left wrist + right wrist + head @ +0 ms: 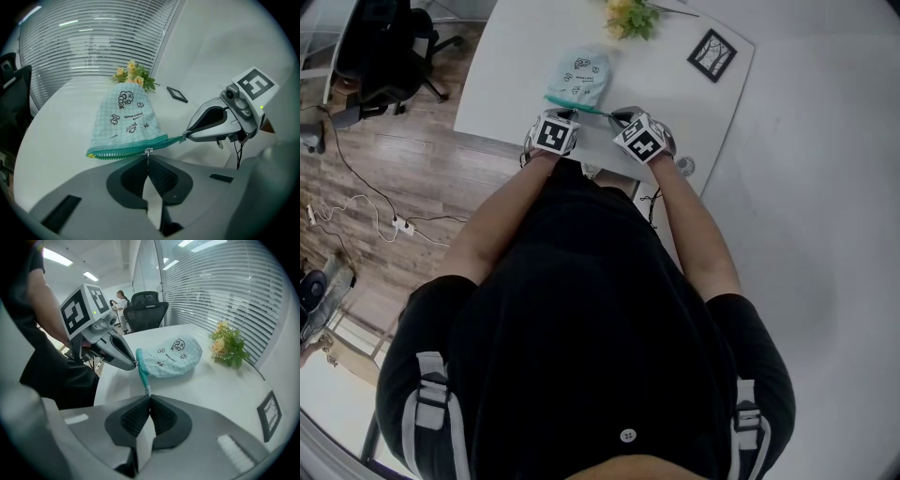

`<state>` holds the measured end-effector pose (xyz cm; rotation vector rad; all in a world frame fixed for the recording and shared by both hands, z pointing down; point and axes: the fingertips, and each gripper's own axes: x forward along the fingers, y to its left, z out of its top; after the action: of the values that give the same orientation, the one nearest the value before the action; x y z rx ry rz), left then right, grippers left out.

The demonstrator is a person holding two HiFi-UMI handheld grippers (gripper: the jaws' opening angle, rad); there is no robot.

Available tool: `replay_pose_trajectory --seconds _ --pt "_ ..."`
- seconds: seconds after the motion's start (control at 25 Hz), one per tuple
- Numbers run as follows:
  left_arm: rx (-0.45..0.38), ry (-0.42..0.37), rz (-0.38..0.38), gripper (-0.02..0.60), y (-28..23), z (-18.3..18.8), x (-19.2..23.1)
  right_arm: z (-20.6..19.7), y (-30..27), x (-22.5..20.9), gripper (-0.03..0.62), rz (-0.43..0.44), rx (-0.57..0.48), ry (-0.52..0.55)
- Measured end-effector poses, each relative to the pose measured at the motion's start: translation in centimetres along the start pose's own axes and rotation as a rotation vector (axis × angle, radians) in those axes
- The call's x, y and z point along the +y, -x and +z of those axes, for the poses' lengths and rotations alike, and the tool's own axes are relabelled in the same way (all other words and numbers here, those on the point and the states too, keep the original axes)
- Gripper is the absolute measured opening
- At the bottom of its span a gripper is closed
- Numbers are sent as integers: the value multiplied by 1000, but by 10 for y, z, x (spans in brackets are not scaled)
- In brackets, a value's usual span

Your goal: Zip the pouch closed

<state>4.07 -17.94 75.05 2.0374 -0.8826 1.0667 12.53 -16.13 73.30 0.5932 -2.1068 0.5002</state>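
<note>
Mint-green checked fabric pouch [126, 117] lies on the white counter [511, 89] just beyond both claws. Left gripper view shows the left claw [148, 157] clenched on the silver zipper pull [148, 151], midway along the teal zipper edge [124, 149]. Right gripper view shows the right claw [149, 397] pinching that edge's end; the head view shows neither grip.

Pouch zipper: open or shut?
Apparently partly shut: the slider, pinched in the left claw, sits midway along the green zipper of the pouch.
</note>
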Motion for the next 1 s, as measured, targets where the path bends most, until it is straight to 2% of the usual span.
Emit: replay_pose_trajectory --seconds 1.0 --pt "16 35 69 9 14 -7 36 -14 11 -12 11 -42 11 -28"
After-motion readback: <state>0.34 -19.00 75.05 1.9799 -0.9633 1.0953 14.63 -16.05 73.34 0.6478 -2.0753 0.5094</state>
